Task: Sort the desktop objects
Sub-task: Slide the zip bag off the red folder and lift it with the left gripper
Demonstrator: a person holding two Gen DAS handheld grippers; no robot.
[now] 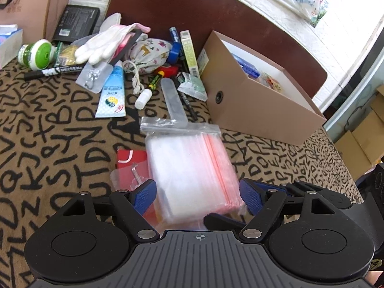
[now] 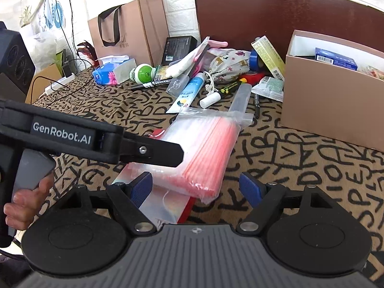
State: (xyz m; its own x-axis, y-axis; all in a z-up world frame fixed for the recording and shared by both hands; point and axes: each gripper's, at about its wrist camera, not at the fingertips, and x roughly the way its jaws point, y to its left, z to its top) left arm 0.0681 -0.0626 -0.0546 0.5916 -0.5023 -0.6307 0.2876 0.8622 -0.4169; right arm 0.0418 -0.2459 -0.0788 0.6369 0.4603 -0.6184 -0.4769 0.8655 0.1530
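Note:
A pack of clear zip bags with red strips lies on the patterned cloth, partly over a red packet. My left gripper is open, its blue pads on either side of the pack's near end without visibly pressing it. In the right wrist view the same pack lies ahead, and the left gripper reaches in from the left over it. My right gripper is open and empty just short of the pack's near end. A brown open box holding some items stands to the right; it also shows in the right wrist view.
A pile of small items lies at the back: white gloves, a print pouch, a tube, a marker, a clear case, a white vial, a green-white jar. A paper bag and a tissue pack stand far left.

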